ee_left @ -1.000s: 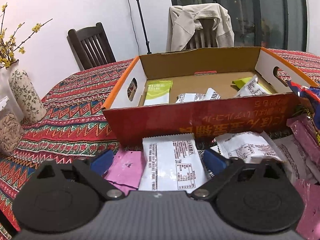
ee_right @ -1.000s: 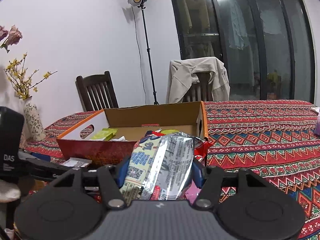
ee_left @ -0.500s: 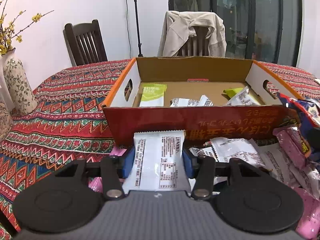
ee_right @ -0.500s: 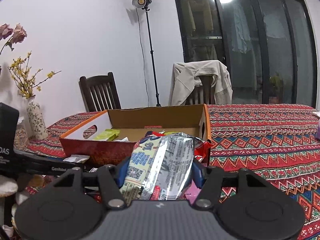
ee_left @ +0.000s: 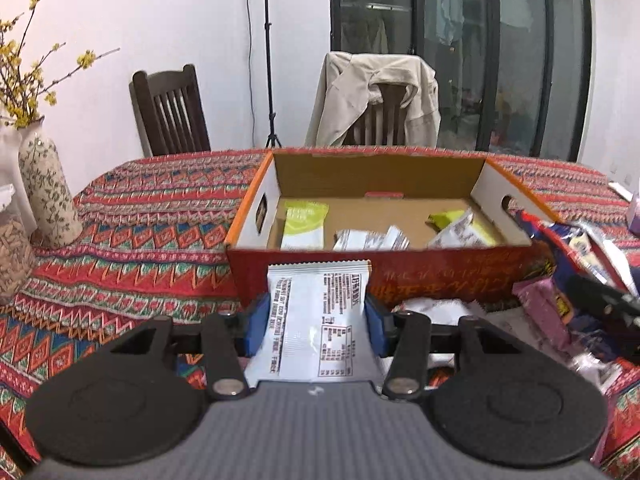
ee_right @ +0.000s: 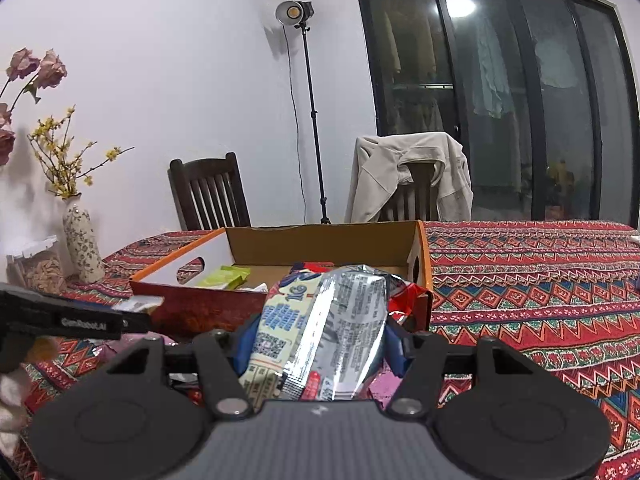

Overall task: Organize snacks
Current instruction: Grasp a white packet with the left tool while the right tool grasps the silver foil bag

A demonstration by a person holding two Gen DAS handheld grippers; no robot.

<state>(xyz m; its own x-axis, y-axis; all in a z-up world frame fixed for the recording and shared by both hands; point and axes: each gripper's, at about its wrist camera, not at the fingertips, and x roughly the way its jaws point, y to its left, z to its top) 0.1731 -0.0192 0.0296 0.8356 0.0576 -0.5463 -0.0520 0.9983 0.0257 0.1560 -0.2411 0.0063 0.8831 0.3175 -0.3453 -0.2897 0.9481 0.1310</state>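
My left gripper (ee_left: 316, 328) is shut on a white snack packet (ee_left: 318, 320) and holds it up in front of the near wall of an open cardboard box (ee_left: 380, 276). The box holds a green packet (ee_left: 302, 224) and a few white packets (ee_left: 370, 240). My right gripper (ee_right: 320, 344) is shut on a silver and blue snack bag (ee_right: 324, 332), held near the box's right front corner (ee_right: 420, 280). More packets, pink (ee_left: 540, 308) and white (ee_left: 436, 306), lie on the table before the box. The left gripper shows at the left of the right wrist view (ee_right: 68, 320).
The table has a red patterned cloth (ee_left: 132, 240). A floral vase (ee_left: 48, 192) and a jar (ee_left: 12, 252) stand at the left. Two chairs (ee_left: 172, 112), one with a beige jacket (ee_left: 376, 96), and a light stand (ee_right: 308, 120) are behind the table.
My left gripper closed on the white packet and lifted it off the table, rising toward the box's height. My right gripper kept its hold on the silver bag and rose slightly.
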